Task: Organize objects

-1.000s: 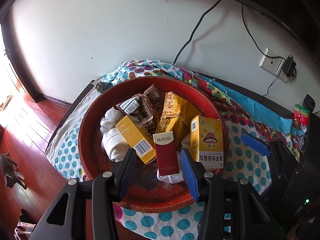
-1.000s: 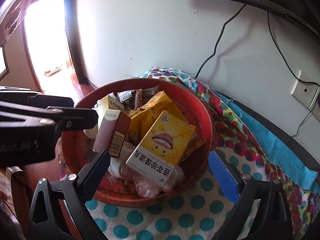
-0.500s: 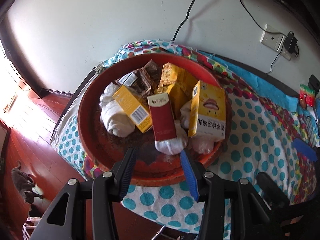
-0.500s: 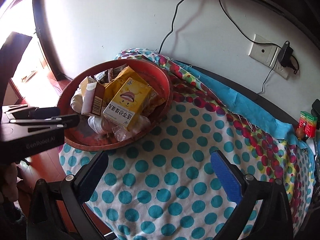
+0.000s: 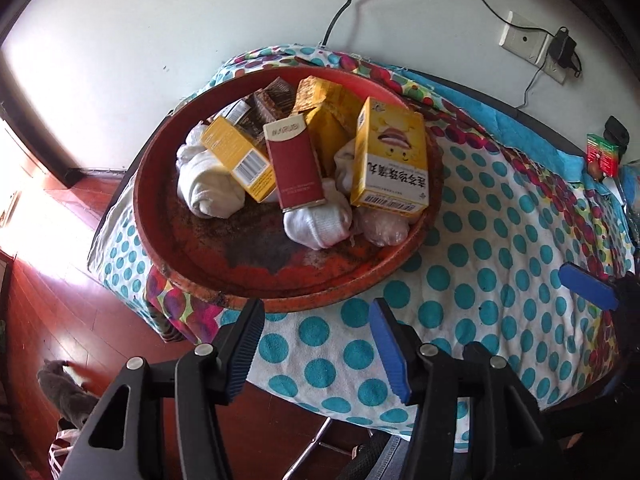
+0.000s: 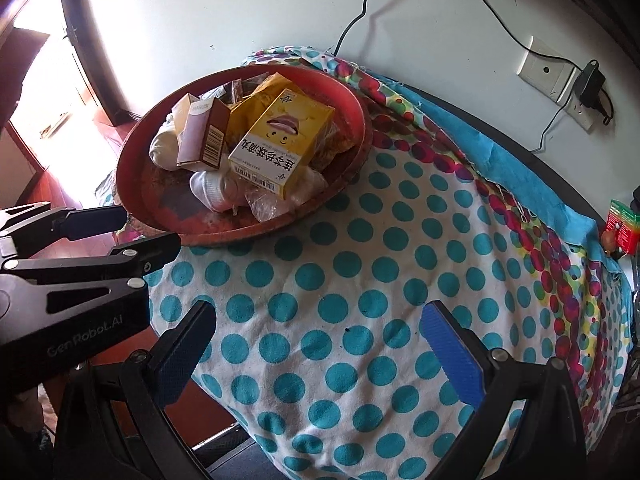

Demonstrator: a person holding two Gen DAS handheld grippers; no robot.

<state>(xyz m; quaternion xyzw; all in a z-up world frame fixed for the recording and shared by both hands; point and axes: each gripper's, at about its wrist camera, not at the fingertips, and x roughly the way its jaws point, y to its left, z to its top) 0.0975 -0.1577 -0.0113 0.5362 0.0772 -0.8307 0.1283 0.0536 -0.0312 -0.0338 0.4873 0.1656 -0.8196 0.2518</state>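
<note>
1. The red tray (image 5: pixel 192 264) sits at the near-left corner of the table, heaped with the things to be sorted: a dark red box (image 5: pixel 296 168) lying on a rolled white sock (image 5: pixel 318 224), a large yellow box (image 5: pixel 392 160) leaning beside it, a smaller yellow box (image 5: pixel 240 158), more white bundles and some brown and yellow packets behind.
2. A second ago the dark red box stood right between the fingers of the left gripper (image 5: pixel 316 344); now it rests in the pile, well clear of them, so it has been let go into the tray.
3. The left gripper has drawn back off the tray and hangs over the near rim and the dotted tablecloth (image 5: pixel 480 264). Its jaws are opening and nothing is between them.
4. The right gripper (image 6: pixel 320 348) has swung away from the tray too. It now hovers over bare dotted cloth with its jaws spread as wide as they go, holding nothing.
5. My reading: one placement is finished, both tools are free, and the next item must be sought elsewhere, perhaps the small green and red box (image 6: pixel 622 226) at the far right edge.
</note>
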